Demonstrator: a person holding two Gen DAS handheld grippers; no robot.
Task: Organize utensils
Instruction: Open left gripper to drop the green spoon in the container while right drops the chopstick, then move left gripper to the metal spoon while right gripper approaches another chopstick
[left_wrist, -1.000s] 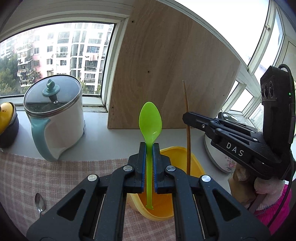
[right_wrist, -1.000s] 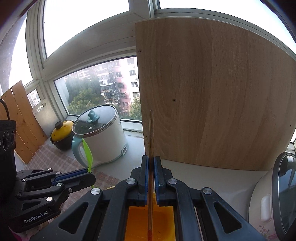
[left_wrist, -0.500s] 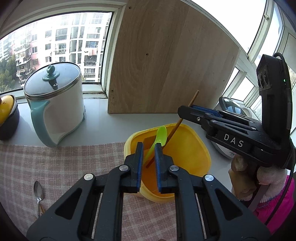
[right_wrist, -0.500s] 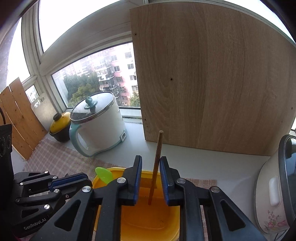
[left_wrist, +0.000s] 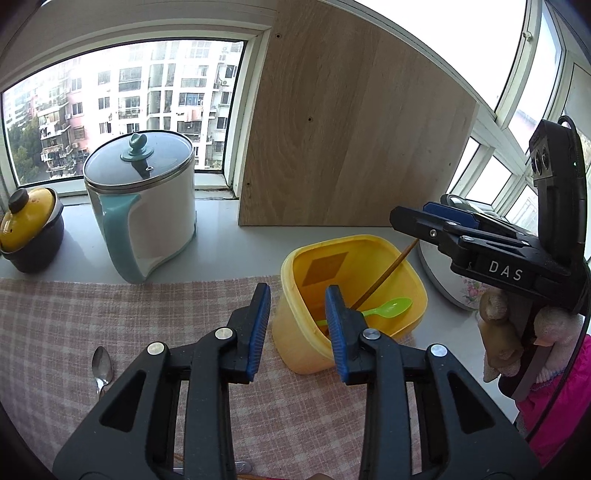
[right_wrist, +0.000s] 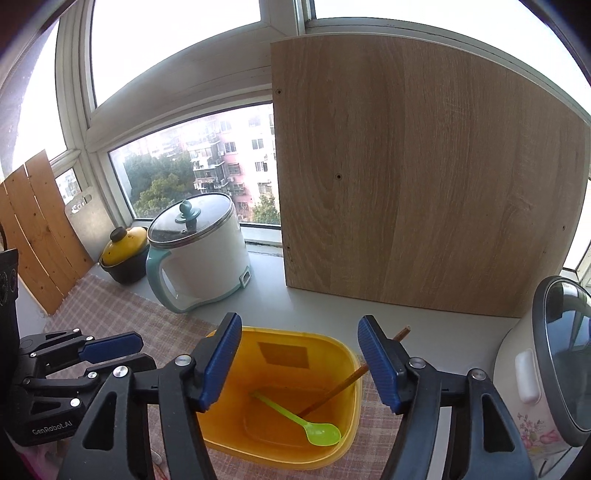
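A yellow plastic tub (left_wrist: 413, 275) (right_wrist: 352, 439) stands on the checked cloth. Inside it lie a green plastic spoon (left_wrist: 388, 308) (right_wrist: 314, 430) and a wooden chopstick (left_wrist: 391, 267) (right_wrist: 332, 391) that leans on the rim. My left gripper (left_wrist: 297, 325) is open and empty, just in front of the tub's left side. My right gripper (right_wrist: 301, 360) is open and empty above the tub; it also shows at the right of the left wrist view (left_wrist: 410, 216). A metal spoon (left_wrist: 101, 367) lies on the cloth at the left.
A white and teal electric pot (left_wrist: 142, 205) (right_wrist: 199, 254) and a yellow-lidded dark pot (left_wrist: 27, 229) (right_wrist: 123, 253) stand by the window. A wooden board (left_wrist: 351, 147) (right_wrist: 424, 184) leans behind the tub. A white rice cooker (right_wrist: 546, 376) stands at the right.
Both grippers have opened and let go: the green spoon and the chopstick have dropped into the yellow tub. Both grippers have drawn back from the tub with jaws wide.
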